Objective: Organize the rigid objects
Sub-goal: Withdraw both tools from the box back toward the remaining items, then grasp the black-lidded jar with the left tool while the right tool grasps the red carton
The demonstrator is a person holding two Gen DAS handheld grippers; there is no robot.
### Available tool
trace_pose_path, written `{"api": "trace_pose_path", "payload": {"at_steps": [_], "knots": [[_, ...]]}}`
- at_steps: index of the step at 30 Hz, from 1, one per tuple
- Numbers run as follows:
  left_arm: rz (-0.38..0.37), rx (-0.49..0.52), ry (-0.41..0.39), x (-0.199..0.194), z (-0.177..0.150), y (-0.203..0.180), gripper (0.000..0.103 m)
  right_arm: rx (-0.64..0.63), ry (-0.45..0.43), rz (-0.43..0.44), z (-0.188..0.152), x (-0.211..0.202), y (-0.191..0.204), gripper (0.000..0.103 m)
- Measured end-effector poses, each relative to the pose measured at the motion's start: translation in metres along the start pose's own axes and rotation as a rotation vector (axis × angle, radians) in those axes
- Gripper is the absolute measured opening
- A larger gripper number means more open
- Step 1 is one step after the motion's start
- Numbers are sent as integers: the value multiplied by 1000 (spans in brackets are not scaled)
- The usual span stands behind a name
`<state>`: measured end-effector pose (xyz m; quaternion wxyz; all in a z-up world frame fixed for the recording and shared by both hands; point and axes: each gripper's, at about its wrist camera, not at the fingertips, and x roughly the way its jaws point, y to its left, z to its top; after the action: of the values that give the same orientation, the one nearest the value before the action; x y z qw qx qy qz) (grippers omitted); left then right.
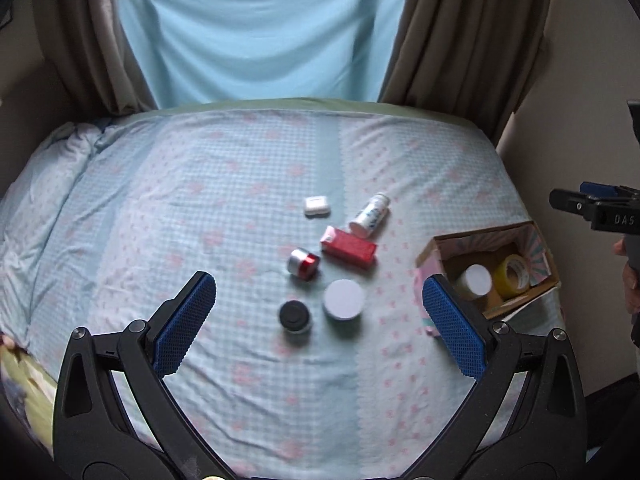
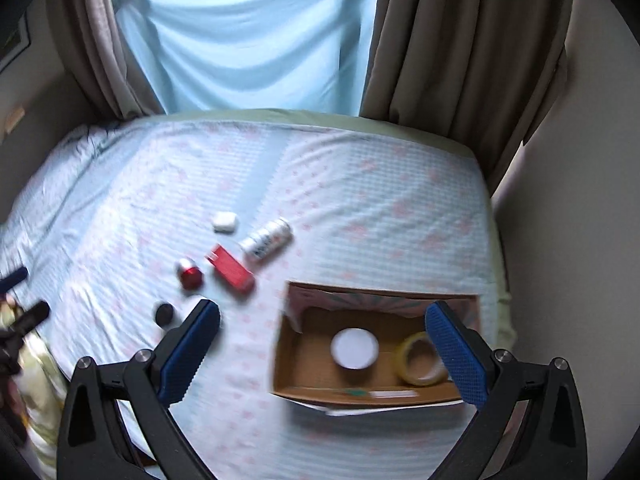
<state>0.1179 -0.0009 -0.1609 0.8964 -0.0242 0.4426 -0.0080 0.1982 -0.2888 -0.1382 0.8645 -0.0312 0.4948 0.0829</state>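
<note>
The left gripper (image 1: 318, 308) hangs spread over the checked cotton bedsheet (image 1: 200, 208), above a black-lidded jar (image 1: 295, 317) and a white-lidded tub (image 1: 344, 305); the red carton (image 1: 349, 247) lies farther off. At right, the cardboard box (image 2: 296, 344) (motion-blurred) holds yellow tape (image 2: 418, 358); the right gripper (image 2: 322, 340) is spread too.

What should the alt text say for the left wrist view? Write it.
An open left gripper hovers over a bed strewn with a black-lidded jar, a white-lidded jar, a red can, a red carton, a white bottle and a white case. A cardboard box at right holds a tape roll and another jar.
</note>
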Motion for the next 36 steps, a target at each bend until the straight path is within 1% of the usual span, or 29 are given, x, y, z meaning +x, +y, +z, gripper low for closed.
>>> {"api": "trace_pose_path", "payload": {"at_steps": [3, 7, 10, 13, 17, 23, 28, 31, 34, 36], "knots": [[6, 24, -3, 5, 0, 25, 103, 64, -2, 33, 2, 8, 28, 103], [-24, 40, 46, 23, 1, 58, 103, 121, -7, 52, 3, 22, 64, 103], [-50, 39, 50, 38, -2, 80, 103, 154, -1, 80, 4, 36, 85, 103], [-62, 35, 52, 59, -7, 97, 103, 155, 13, 105, 7, 55, 106, 103], [-88, 41, 55, 90, -23, 109, 103, 104, 35, 114, 9, 82, 125, 103], [-141, 68, 112, 144, -60, 105, 103, 11, 83, 124, 10, 127, 133, 103], [-172, 143, 151, 186, -85, 82, 103, -100, 136, 120, 10, 170, 132, 103], [-172, 216, 197, 218, -98, 61, 103, -172, 185, 123, 10, 199, 131, 102], [-162, 267, 225, 244, -108, 48, 101, -245, 238, 140, 9, 232, 131, 96], [-147, 290, 250, 261, -113, 41, 100, -294, 277, 136, 6, 255, 132, 91]]}}
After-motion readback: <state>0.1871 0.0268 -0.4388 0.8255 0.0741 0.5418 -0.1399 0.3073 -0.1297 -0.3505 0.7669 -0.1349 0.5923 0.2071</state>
